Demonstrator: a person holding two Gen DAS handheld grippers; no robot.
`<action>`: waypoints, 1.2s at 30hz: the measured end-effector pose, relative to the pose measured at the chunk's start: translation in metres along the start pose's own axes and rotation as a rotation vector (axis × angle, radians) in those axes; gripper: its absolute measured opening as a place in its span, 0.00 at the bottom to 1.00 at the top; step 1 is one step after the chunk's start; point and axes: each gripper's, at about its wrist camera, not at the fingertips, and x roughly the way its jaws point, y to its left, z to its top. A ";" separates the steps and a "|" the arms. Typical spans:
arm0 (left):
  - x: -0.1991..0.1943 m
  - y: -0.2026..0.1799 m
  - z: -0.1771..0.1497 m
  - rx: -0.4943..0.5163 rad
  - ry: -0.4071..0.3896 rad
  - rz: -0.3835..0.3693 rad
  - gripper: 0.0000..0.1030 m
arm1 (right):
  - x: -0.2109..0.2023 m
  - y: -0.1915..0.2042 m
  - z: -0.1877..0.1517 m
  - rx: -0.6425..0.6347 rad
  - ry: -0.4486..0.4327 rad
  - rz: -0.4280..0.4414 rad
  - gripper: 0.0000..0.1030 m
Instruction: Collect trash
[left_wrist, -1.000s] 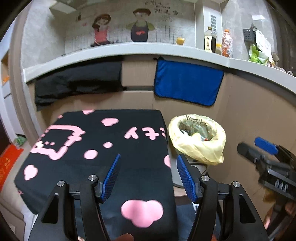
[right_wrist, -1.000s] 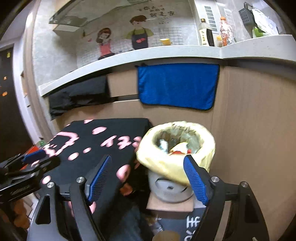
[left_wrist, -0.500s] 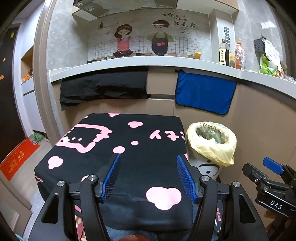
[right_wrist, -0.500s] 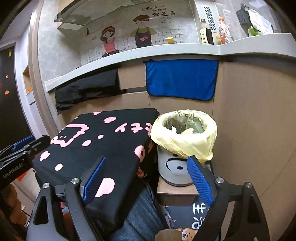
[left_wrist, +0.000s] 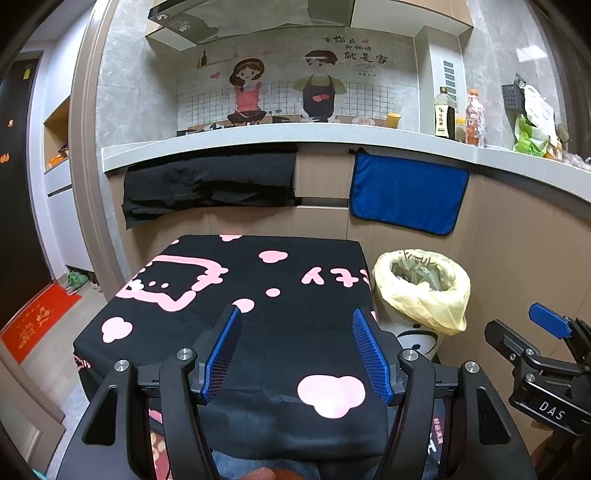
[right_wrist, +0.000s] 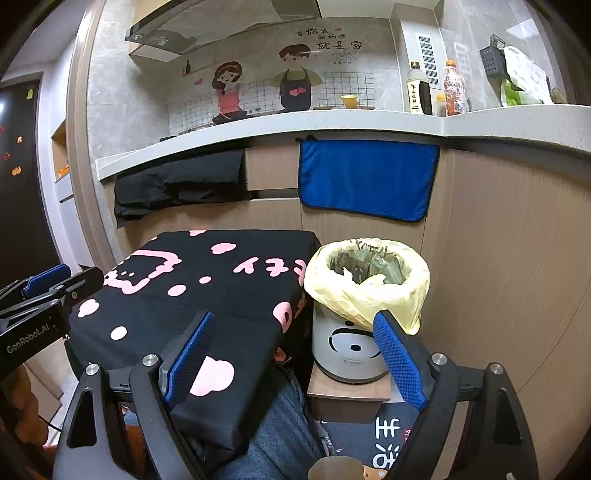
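A grey bin with a yellow bag liner (left_wrist: 421, 291) stands right of the table; crumpled trash lies inside it. It also shows in the right wrist view (right_wrist: 365, 291). The table carries a black cloth with pink marks (left_wrist: 236, 295), and no loose trash shows on it. My left gripper (left_wrist: 295, 350) is open and empty above the table's near edge. My right gripper (right_wrist: 291, 354) is open and empty, held back from the bin, its right finger in front of the bin's lower right.
The bin stands on a small wooden box (right_wrist: 347, 395). A counter (left_wrist: 295, 136) runs behind with bottles, a black cloth (left_wrist: 210, 181) and a blue towel (left_wrist: 406, 192) hanging from it. A wood-panel wall (right_wrist: 517, 277) is at right.
Both grippers have drawn back and up from the table and bin, so both look smaller and farther. Both stay open and empty.
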 end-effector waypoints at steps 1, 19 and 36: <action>0.000 0.000 0.000 0.000 0.000 0.000 0.61 | 0.000 0.000 0.000 0.000 0.000 0.000 0.83; 0.001 0.002 0.001 0.021 0.005 -0.029 0.61 | -0.002 -0.007 0.000 -0.003 -0.008 -0.017 0.83; 0.002 -0.002 0.001 0.024 0.008 -0.038 0.61 | -0.003 -0.009 0.002 -0.001 -0.009 -0.024 0.83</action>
